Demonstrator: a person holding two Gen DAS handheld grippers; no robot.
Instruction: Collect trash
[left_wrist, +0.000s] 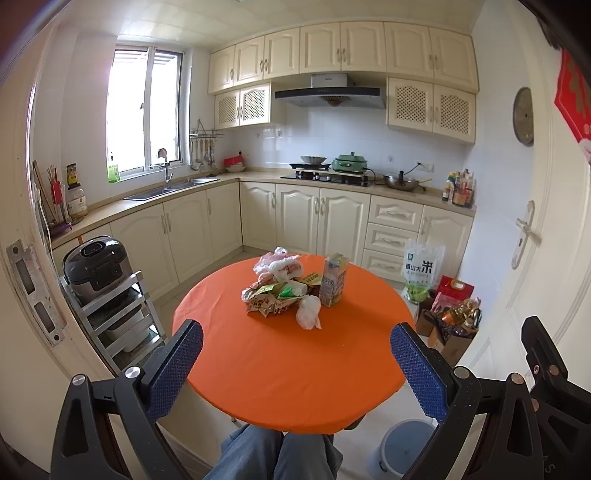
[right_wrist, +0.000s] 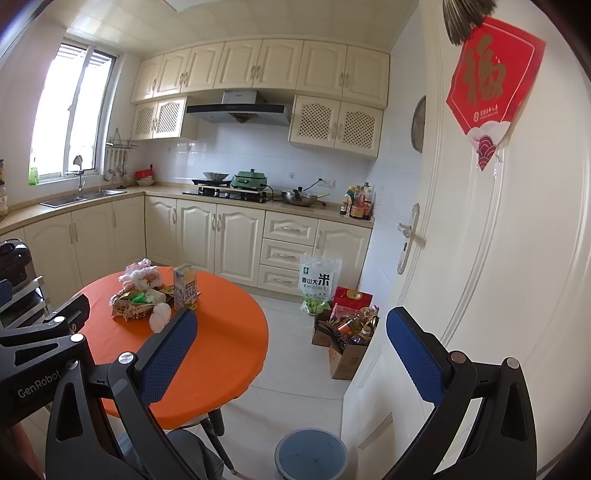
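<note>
A pile of trash lies on the far half of a round orange table (left_wrist: 280, 369): crumpled snack wrappers (left_wrist: 275, 297), a pink-white plastic bag (left_wrist: 279, 264), a white crumpled bag (left_wrist: 308, 312) and an upright drink carton (left_wrist: 334, 280). My left gripper (left_wrist: 295, 343) is open and empty, held above the table's near half. My right gripper (right_wrist: 291, 328) is open and empty, to the right of the table over the floor; the pile (right_wrist: 140, 301) and carton (right_wrist: 185, 287) show at its left. A blue bin (right_wrist: 312, 454) stands on the floor below the table's right edge.
Kitchen cabinets and counter run along the back. A rice cooker on a metal rack (left_wrist: 98, 267) stands left of the table. A rice bag (right_wrist: 318, 282) and cardboard boxes with bottles (right_wrist: 349, 332) sit by the white door (right_wrist: 480, 258). My knees (left_wrist: 273, 454) are under the table.
</note>
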